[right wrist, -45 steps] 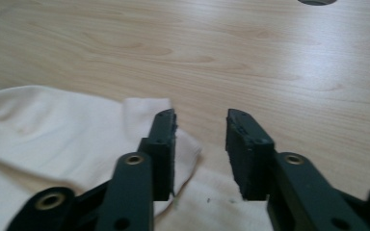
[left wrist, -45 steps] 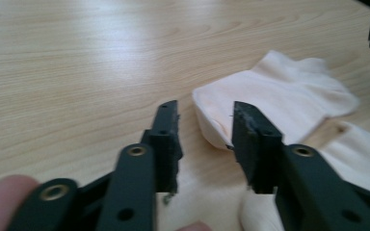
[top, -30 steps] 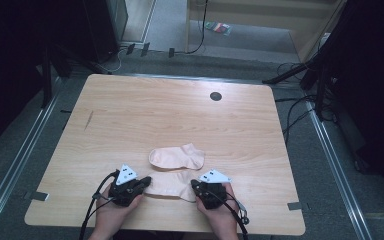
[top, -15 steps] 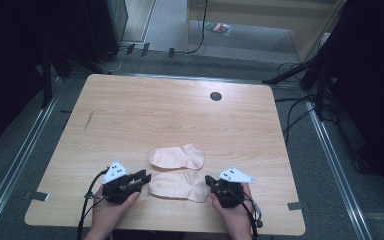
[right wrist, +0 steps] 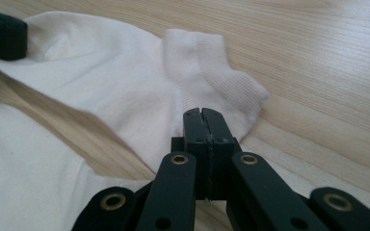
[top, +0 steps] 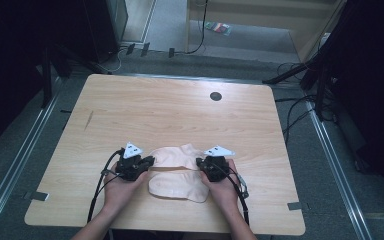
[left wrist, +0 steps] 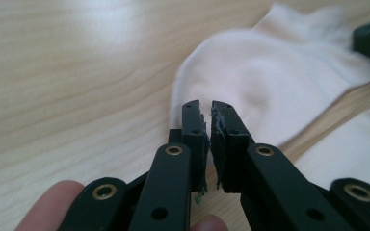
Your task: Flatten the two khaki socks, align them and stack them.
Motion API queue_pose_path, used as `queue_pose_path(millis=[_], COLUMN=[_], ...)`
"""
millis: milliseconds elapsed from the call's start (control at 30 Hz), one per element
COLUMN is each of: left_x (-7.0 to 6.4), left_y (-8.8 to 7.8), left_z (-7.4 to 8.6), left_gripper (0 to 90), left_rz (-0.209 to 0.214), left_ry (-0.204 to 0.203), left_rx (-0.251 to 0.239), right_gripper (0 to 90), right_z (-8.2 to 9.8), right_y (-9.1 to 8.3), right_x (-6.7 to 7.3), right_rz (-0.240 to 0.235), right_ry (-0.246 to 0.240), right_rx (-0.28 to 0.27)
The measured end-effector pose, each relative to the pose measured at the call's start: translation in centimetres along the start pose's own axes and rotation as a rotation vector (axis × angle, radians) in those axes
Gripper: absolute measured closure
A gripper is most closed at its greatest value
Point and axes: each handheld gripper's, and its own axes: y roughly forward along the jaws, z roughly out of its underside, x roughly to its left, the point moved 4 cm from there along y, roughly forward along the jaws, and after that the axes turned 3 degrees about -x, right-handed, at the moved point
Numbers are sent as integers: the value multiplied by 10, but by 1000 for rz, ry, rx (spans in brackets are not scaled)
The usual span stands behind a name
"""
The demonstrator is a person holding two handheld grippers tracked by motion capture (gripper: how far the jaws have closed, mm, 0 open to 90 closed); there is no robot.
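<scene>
Two pale socks were laid flat on the wooden table [top: 180, 107], the far sock [top: 176, 156] just beyond the near sock [top: 177, 186]. The left gripper [top: 147, 161] was parked at the far sock's toe end, jaws just pulled nearly together, nothing pinched. The right gripper [top: 200, 162] was kept clenched at the cuff end, no fabric seen caught.

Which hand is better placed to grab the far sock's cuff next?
Right. The right tongs, shut, sit at the far sock's ribbed cuff; the left tongs are at its toe end.
</scene>
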Motion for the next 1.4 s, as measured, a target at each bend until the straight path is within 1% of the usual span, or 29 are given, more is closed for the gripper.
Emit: queue_pose_path(millis=[33, 100, 167, 233, 333, 367, 400, 433, 467, 500, 567, 600, 633, 667, 700, 733, 767, 867, 933, 967, 1033, 1100, 1133, 1167, 1200, 1233, 1267, 1300, 1400], left_x=[3, 7, 9, 14, 27, 32, 35, 36, 35, 34, 31, 29, 28, 25, 23, 20, 16, 7, 4, 2, -1, -4, -5, -6, -6, -7, -6, -6, -6], left_y=[-1, -2, -2, -2, -4, -5, -6, -6, -8, -11, -16, -17, -17, -18, -18, -17, -16, -10, -6, -4, 0, 4, 5, 6, 6, 7, 8, 8, 4], left_z=[0, 0, 0, 0, -1, -2, -2, -1, -1, -1, -3, -4, -5, -7, -8, -9, -10, -10, -9, -9, -8, -8, -8, -8, -9, -9, -10, -10, -13], left_gripper=[862, 897, 900, 900, 900, 900, 900, 900, 862, 834, 818, 809, 808, 803, 789, 766, 734, 645, 615, 612, 608, 640, 674, 738, 830, 896, 900, 900, 900], left_rz=[4, 1, 10, -10, -47, -57, -45, -5, 8, 11, 33, 30, 37, 54, 66, 78, 101, 134, 124, 134, 133, 120, 117, 111, 94, 87, 95, 101, 113], left_ry=[-21, -31, -38, -54, -103, -109, -130, -148, -145, -133, -132, -126, -126, -122, -119, -116, -119, -108, -99, -106, -101, -100, -89, -82, -66, -66, -69, -68, -59], left_rx=[-1, 2, 2, -1, -7, -10, -12, -22, -33, -56, -106, -117, -127, -141, -145, -148, -150, -114, -95, -85, -52, -23, -13, -6, 2, -1, 6, 8, -13], right_gripper=[900, 900, 900, 900, 900, 900, 900, 900, 900, 900, 900, 895, 858, 836, 811, 777, 744, 690, 626, 602, 597, 620, 646, 703, 760, 822, 871, 890, 900], right_z=[0, 1, 2, 3, 4, 5, 5, 5, 6, 6, 3, 0, -4, -7, -11, -13, -14, -12, -10, -9, -7, -6, -5, -5, -5, -4, -4, -4, -5], right_y=[-2, -4, -7, -9, -12, -13, -14, -15, -16, -19, -26, -29, -32, -34, -35, -34, -32, -20, -12, -9, -4, -1, 1, 1, 1, 0, 0, 0, -4], right_x=[-3, -6, -6, -7, -12, -13, -15, -16, -18, -19, -23, -25, -26, -28, -29, -30, -32, -32, -32, -31, -32, -31, -30, -29, -28, -27, -26, -26, -26], right_rz=[23, 23, 38, 49, 62, 68, 87, 80, 56, 44, 57, 58, 64, 74, 72, 70, 71, 73, 90, 97, 103, 101, 102, 107, 114, 124, 126, 124, 135], right_ry=[7, 36, 32, 24, 38, 39, 30, 34, 51, 67, 99, 114, 127, 127, 122, 123, 123, 101, 87, 95, 98, 101, 96, 87, 75, 74, 74, 75, 66], right_rx=[8, 13, 17, 26, 31, 30, 33, 30, 11, -15, -61, -87, -112, -124, -127, -127, -123, -88, -72, -68, -64, -55, -50, -49, -47, -40, -37, -34, -42])
